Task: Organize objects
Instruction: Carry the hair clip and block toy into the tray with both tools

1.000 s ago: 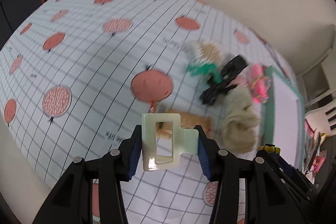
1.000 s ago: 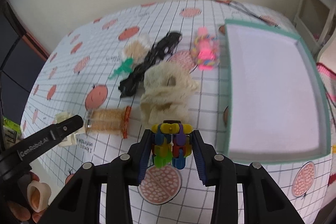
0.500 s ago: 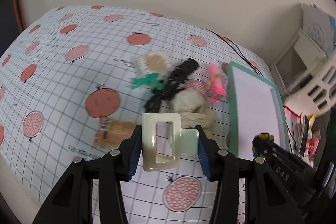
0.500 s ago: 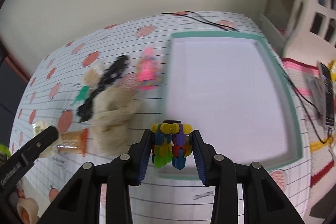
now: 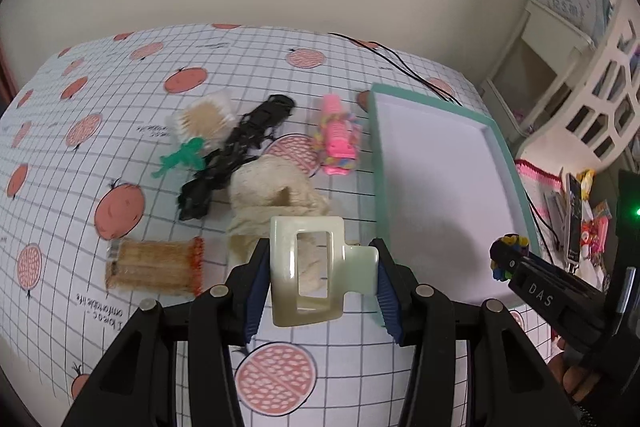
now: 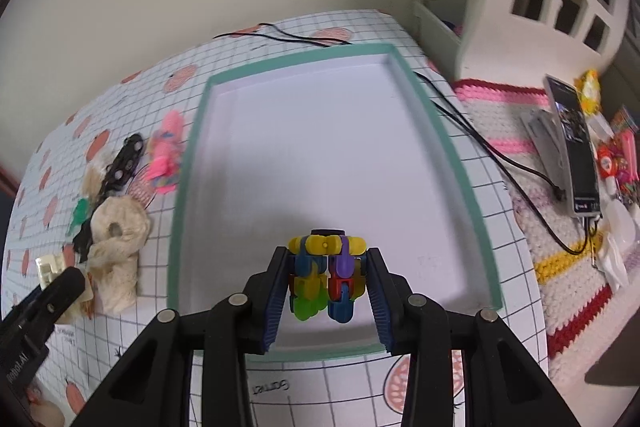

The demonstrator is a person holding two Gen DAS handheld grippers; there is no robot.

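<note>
Gridded tablecloth [image 5: 120,131] fills both frames — left gripper [image 5: 320,277] clamps a pale hair claw [image 5: 306,267], right gripper [image 6: 327,289] grips a multicolored clip cluster [image 6: 326,277] over the teal-rimmed tray [image 6: 440,147] at frame center.

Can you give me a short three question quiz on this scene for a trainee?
1. True or false: the left gripper holds a pale green hair claw.
2. Multiple choice: the toy of bright plastic links in the right gripper hangs over A) the cream scrunchie, B) the near end of the tray, C) the phone.
3. Fill in: the inside of the green-rimmed tray is ____.

Key:
1. True; its pads are closed on the claw's sides.
2. B; the scrunchie lies on the cloth left of the tray and the phone is off to the right.
3. Empty; only its bare white floor shows.
</note>
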